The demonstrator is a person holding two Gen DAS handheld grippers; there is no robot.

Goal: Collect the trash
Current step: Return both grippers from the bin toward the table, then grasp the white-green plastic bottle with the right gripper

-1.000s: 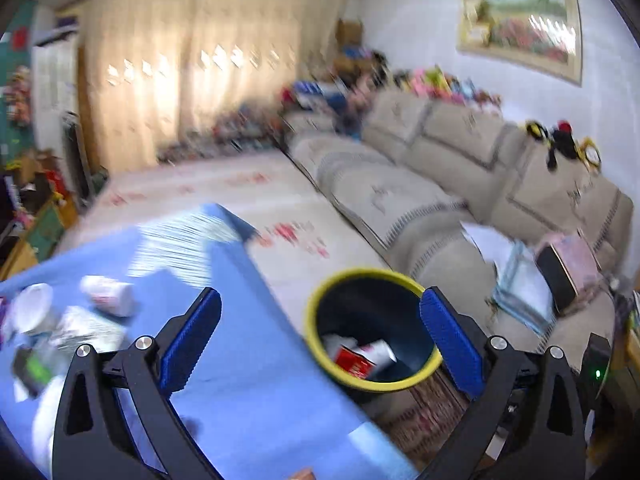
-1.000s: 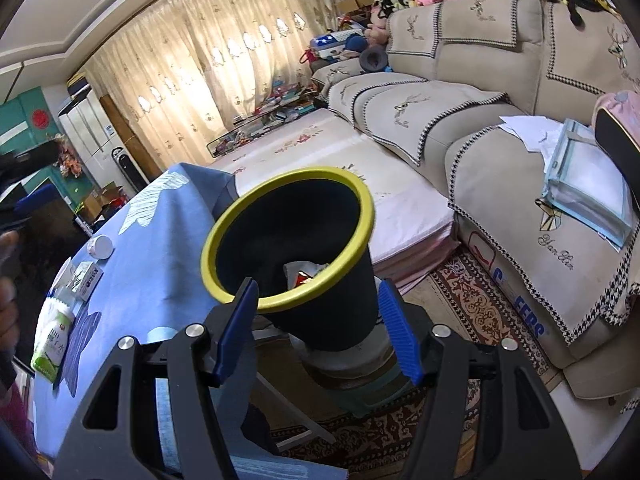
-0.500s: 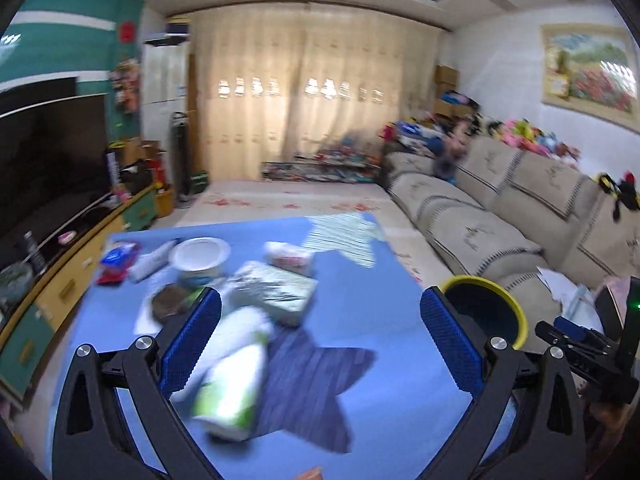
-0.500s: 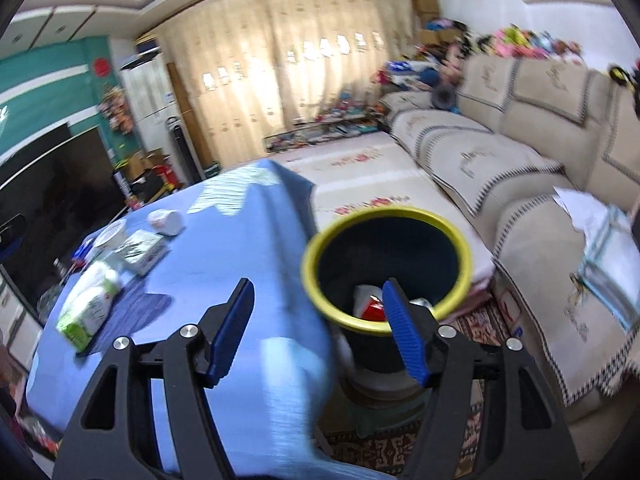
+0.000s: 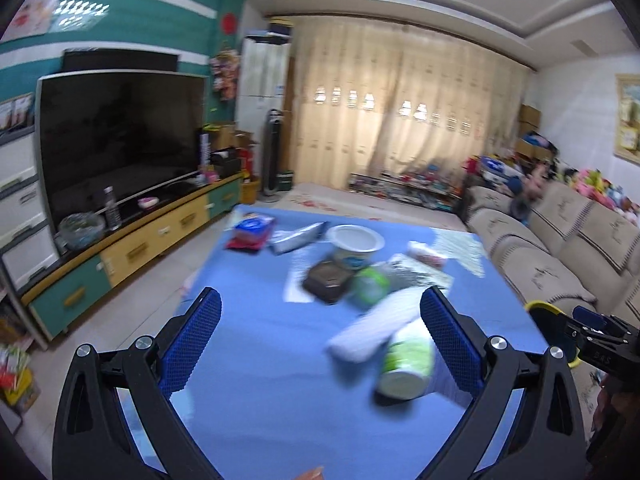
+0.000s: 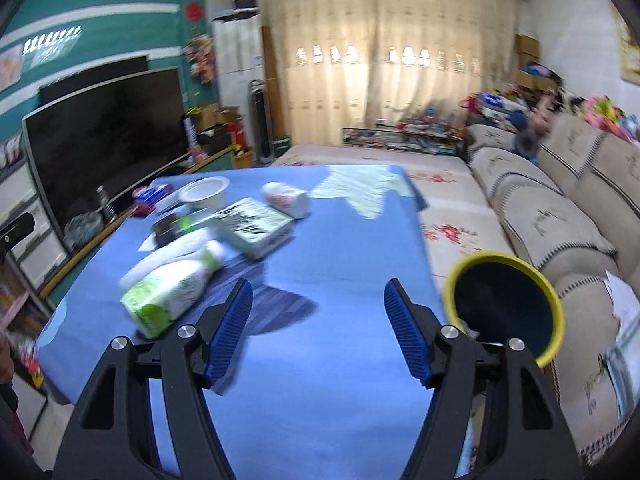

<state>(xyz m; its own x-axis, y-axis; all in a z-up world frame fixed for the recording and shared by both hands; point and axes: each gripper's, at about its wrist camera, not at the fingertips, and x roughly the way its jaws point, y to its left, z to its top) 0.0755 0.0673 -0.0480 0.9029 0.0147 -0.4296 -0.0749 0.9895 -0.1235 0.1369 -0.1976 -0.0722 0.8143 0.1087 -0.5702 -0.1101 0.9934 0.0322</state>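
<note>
A blue cloth covers the counter (image 6: 340,240) in a living room with a television at left and a beige sofa (image 6: 560,216) at right. The right gripper (image 6: 318,324) hangs over bare cloth, its fingers (image 6: 230,326) spread fairly wide with nothing between them. Just right of its right finger stands the yellow-rimmed trash bin (image 6: 504,304), off the counter's edge. Left of and beyond its left finger lies a green-and-white bottle (image 6: 172,288) on its side. The left gripper (image 5: 320,344) has its fingers (image 5: 192,340) wide and empty; the same bottle (image 5: 406,364) lies just inside its right finger, untouched. Farther on are a patterned box (image 6: 254,226), a dark container (image 5: 328,280), a white bowl (image 5: 354,242), a small cup (image 6: 286,198) on its side, and a red-and-blue packet (image 5: 250,232) at the far left.
</note>
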